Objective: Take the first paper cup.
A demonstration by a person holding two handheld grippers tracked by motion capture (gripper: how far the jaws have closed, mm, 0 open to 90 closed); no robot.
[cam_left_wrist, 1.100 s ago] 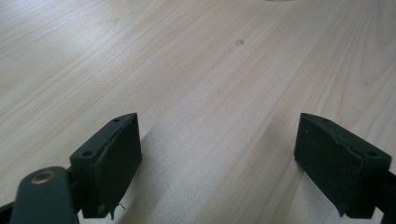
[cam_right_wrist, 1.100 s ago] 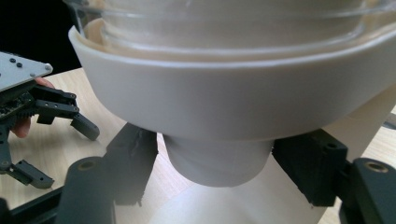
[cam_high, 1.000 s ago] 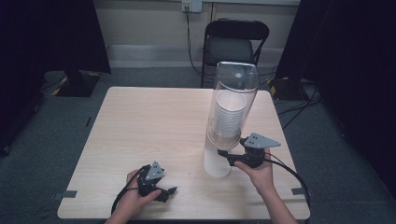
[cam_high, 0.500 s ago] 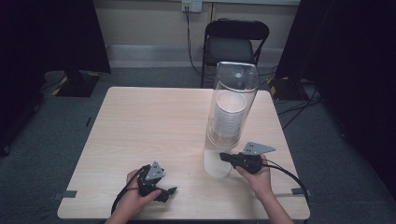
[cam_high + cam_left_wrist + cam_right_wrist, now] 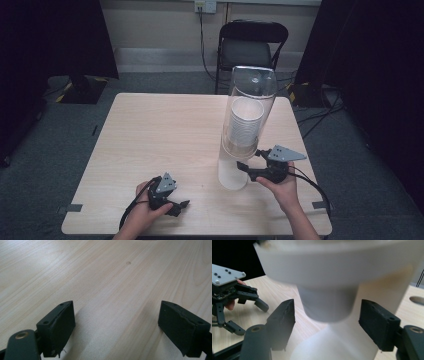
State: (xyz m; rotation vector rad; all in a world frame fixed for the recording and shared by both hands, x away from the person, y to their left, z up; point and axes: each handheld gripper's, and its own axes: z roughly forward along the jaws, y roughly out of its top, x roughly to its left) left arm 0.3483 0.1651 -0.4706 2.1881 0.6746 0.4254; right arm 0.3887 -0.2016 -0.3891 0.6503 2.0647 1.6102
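The cup dispenser (image 5: 245, 127) stands upright on the right half of the light wooden tabletop (image 5: 165, 135): a tall clear tube with a stack of white paper cups (image 5: 243, 125) inside, resting on a white base (image 5: 233, 173). The right gripper (image 5: 248, 164) sits just beside that base, level with the bottom of the tube, held from the near edge by the person's right hand (image 5: 282, 186), its grey three-cornered plate on top.

In the right gripper view, the bottom cup (image 5: 325, 303) pokes down out of the dispenser's white collar, right between the two black jaws. The jaws have just been opening, and there's a clear gap on each side of the cup: the pads (image 5: 284, 320) are not pressing on it. So the right gripper (image 5: 325, 323) stands about half open around the cup, no hold on it. The view is blurred near the collar.

Over on the left, the left gripper (image 5: 181, 206) rests low at the near edge of the tabletop, well apart from the dispenser, in the person's left hand (image 5: 145, 215). In the left gripper view its jaws stand wide with bare wood grain between them. A black chair (image 5: 252, 47) stands behind the far edge.
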